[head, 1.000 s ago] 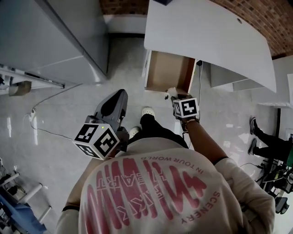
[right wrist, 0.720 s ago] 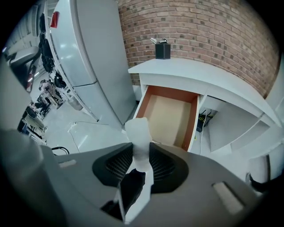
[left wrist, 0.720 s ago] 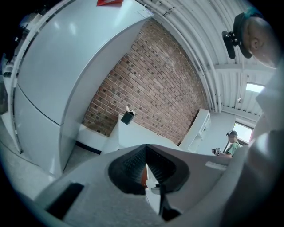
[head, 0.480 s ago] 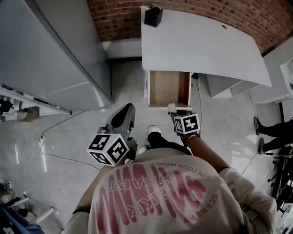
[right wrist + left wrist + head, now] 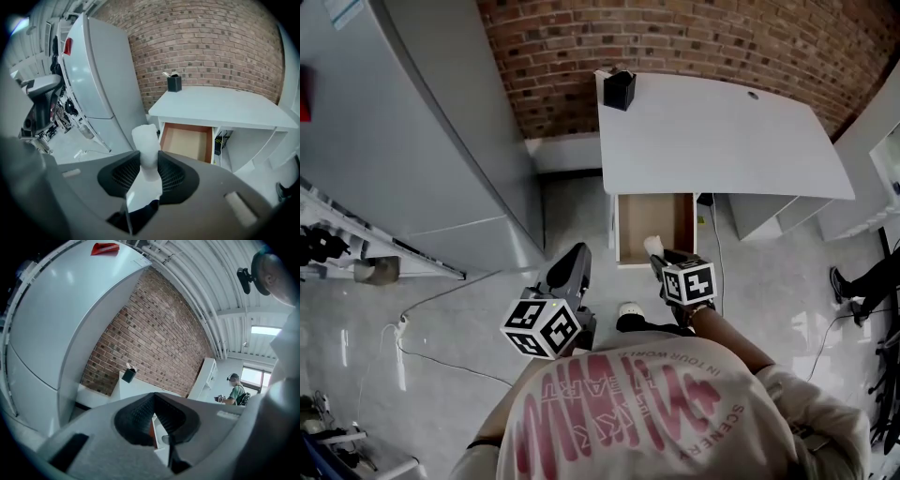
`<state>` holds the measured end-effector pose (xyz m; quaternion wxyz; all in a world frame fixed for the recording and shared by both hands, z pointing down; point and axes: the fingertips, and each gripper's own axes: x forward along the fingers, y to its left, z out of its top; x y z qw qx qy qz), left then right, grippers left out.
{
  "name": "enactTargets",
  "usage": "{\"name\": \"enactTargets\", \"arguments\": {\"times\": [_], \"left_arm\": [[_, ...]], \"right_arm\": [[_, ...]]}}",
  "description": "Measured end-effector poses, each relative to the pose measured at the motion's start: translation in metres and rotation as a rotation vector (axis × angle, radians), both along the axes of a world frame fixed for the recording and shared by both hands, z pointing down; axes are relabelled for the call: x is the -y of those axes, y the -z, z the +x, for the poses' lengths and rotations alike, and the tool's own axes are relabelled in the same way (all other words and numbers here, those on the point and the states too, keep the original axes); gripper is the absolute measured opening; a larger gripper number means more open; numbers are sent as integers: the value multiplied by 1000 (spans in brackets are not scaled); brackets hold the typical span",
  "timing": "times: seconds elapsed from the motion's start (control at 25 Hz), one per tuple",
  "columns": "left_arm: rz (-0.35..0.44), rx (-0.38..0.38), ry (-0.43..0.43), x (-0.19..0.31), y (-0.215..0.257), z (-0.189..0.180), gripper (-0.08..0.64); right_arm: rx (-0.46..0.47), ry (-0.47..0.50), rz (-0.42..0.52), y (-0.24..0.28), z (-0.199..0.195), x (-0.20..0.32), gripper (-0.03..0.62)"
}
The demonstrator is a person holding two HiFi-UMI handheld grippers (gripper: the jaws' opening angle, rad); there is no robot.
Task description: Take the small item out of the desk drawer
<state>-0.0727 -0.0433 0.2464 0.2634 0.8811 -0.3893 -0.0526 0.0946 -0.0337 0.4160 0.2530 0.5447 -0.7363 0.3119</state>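
Raised since a second ago, right gripper (image 5: 149,161) clamps the small white item (image 5: 145,140) near the open drawer (image 5: 187,140); left gripper (image 5: 153,397) closed, empty

Brick wall (image 5: 675,37): rough, matt.
Desk top (image 5: 712,131): smooth white, matt.
Drawer (image 5: 652,220), inside: brown wood-look board, matt.
Floor (image 5: 441,319): glossy pale tiles.
Refrigerator (image 5: 394,141): smooth grey, soft sheen.
Small item (image 5: 146,140): white, matt, foam-like.

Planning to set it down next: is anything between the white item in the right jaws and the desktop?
Nothing visible. The white item is outside the open drawer; the black holder sits far back on the desk.
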Motion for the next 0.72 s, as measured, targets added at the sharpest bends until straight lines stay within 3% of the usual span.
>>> {"name": "enactTargets", "arguments": {"times": [0.48, 0.72], "left_arm": [[131, 47, 55, 8, 36, -19, 3], [134, 29, 60, 7, 43, -20, 3]], "right_arm": [[145, -4, 250, 106, -20, 30, 130], [189, 18, 344, 151, -36, 29, 130]]}}
